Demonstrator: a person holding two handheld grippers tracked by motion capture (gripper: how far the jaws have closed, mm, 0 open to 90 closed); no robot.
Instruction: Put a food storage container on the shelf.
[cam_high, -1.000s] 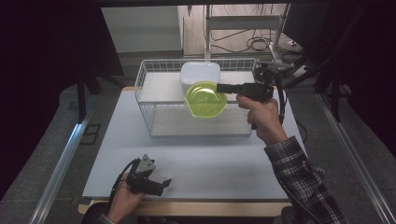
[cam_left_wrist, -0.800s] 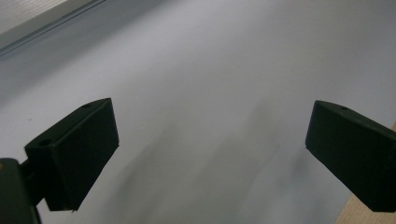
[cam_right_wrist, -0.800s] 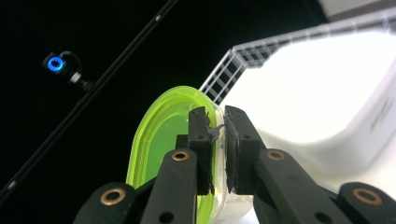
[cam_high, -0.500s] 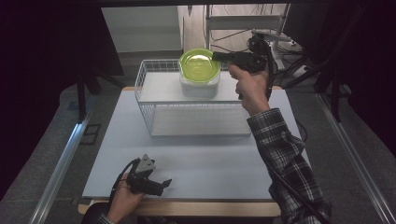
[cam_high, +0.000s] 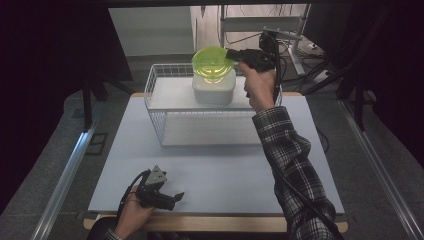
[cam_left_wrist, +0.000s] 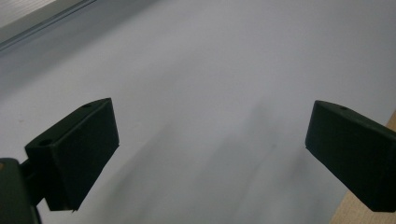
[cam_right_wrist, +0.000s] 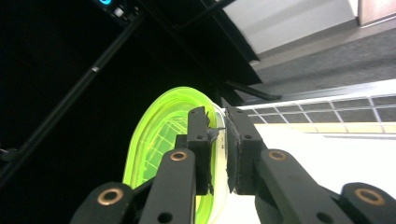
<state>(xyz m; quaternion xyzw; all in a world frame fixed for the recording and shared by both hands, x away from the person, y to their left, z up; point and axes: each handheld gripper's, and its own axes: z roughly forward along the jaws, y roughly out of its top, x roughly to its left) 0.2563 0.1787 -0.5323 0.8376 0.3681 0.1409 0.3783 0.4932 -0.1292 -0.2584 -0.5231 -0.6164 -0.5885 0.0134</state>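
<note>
A translucent lime-green bowl (cam_high: 212, 62) hangs tilted just above a white square container (cam_high: 214, 91) that stands at the back of a white wire basket (cam_high: 200, 127). My right gripper (cam_high: 231, 54) comes in from the right and is shut on the bowl's rim. In the right gripper view its pads (cam_right_wrist: 201, 135) pinch the thin wall of the green bowl (cam_right_wrist: 156, 137). Whether the bowl touches the container I cannot tell. My left gripper (cam_high: 172, 197) rests near the table's front edge, open, with nothing between its fingers (cam_left_wrist: 77, 154).
The basket sits at the back middle of the pale grey table (cam_high: 225, 170). A metal shelf frame and cables (cam_high: 280, 30) lie behind the table. Metal rails (cam_high: 65, 170) run along both sides.
My right gripper carried the green bowl up and toward the back, from the basket's right front part to over the white container. The left gripper stayed put.
</note>
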